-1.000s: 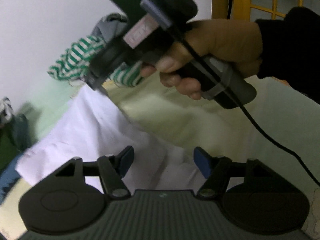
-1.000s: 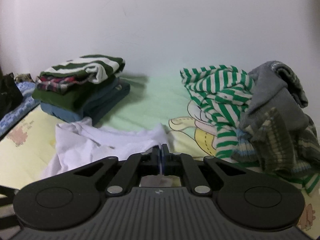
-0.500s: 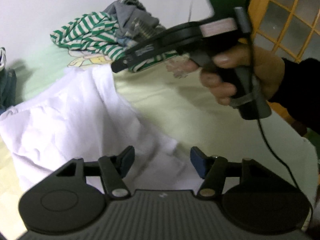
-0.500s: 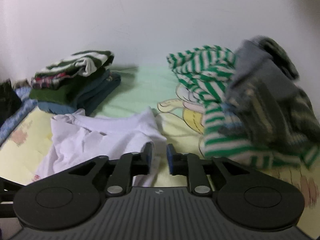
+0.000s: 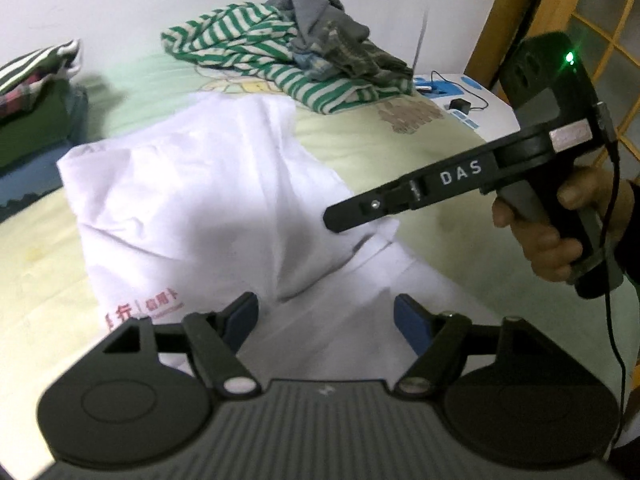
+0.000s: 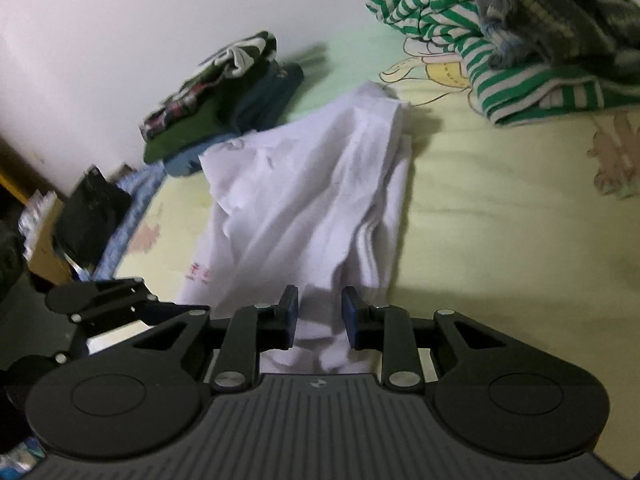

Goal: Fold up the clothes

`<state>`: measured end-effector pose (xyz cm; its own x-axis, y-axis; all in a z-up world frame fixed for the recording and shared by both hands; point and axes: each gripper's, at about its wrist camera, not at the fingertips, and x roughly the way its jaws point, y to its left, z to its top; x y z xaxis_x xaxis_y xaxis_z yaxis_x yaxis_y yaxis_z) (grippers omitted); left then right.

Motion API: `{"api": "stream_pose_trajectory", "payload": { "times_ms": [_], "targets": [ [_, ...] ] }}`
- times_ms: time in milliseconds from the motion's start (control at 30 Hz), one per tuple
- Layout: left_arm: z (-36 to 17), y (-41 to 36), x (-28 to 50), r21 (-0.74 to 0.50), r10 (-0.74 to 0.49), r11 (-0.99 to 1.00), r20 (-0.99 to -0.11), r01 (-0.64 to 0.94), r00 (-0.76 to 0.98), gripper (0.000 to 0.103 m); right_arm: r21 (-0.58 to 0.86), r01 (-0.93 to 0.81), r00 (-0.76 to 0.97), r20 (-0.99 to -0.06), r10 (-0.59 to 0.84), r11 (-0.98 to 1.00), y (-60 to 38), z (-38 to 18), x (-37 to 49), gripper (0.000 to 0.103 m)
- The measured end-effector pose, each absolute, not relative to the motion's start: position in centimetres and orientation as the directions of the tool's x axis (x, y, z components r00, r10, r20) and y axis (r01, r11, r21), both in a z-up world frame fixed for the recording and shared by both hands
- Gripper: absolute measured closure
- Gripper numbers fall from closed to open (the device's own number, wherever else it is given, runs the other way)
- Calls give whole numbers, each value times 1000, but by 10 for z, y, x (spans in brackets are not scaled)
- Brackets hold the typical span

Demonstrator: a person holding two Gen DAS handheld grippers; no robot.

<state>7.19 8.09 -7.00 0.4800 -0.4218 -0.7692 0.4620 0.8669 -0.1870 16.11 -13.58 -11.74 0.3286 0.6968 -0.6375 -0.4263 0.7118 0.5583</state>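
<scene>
left wrist view: folded stack [image 5: 36, 92] at 9 o'clock, unfolded heap [image 5: 296, 64] at 12, white shirt [image 5: 208, 200] half-folded; left tongs [image 5: 325, 320] opening, empty; right tongs [image 6: 319, 314] closing, slightly apart around shirt cloth.

Dim indoor light, soft shadows, fisheye-bent edges, slight motion blur

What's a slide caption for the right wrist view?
Right gripper, fingers closing without pinching, over a rumpled white T-shirt on the bed, folded stack and unfolded pile behind.
</scene>
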Motion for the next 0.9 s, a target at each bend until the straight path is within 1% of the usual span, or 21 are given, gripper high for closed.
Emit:
{"api": "stream_pose_trajectory", "payload": {
  "times_ms": [67, 100, 233, 267, 400, 433, 500, 567, 600, 633, 667, 800, 900],
  "targets": [
    [-68, 85, 67, -184, -415, 873, -768, 452, 488, 22, 558, -413, 335, -641, 690, 719, -135, -117, 160, 99],
    [-67, 86, 64, -182, -411, 875, -767, 448, 493, 22, 567, -412, 337, -633, 697, 714, -136, -115, 159, 100],
    [-66, 95, 57, -193, -406, 886, -761, 421, 506, 19, 598, -417, 366, -579, 728, 685, -146, -97, 150, 101],
    [-66, 98, 56, -196, -405, 889, -760, 414, 509, 19, 591, -412, 378, -581, 720, 693, -148, -94, 148, 101],
    [-67, 102, 56, -215, -406, 895, -757, 391, 512, 19, 485, -370, 417, -675, 609, 792, -146, -98, 149, 101],
    [-67, 103, 55, -216, -405, 896, -756, 389, 514, 19, 472, -366, 419, -686, 595, 802, -145, -101, 149, 101],
    [-64, 104, 53, -213, -404, 896, -752, 389, 520, 19, 520, -340, 409, -669, 621, 784, -148, -104, 152, 100],
    [-62, 105, 51, -208, -403, 897, -747, 390, 528, 17, 536, -341, 412, -653, 635, 772, -145, -103, 153, 95],
    [-61, 106, 50, -206, -403, 897, -745, 391, 533, 16, 543, -343, 413, -646, 642, 767, -143, -102, 153, 95],
    [-59, 107, 49, -202, -400, 898, -743, 390, 537, 15, 550, -345, 415, -638, 649, 761, -142, -101, 153, 97],
    [-58, 109, 48, -197, -396, 900, -741, 388, 542, 15, 538, -349, 429, -637, 641, 767, -139, -98, 153, 100],
    [-51, 120, 44, -193, -383, 910, -729, 366, 568, 15, 478, -408, 484, -609, 629, 778, -120, -75, 150, 101],
    [-44, 133, 38, -205, -374, 920, -713, 335, 593, 15, 426, -508, 459, -601, 654, 748, -91, -60, 145, 101]
  ]
}}
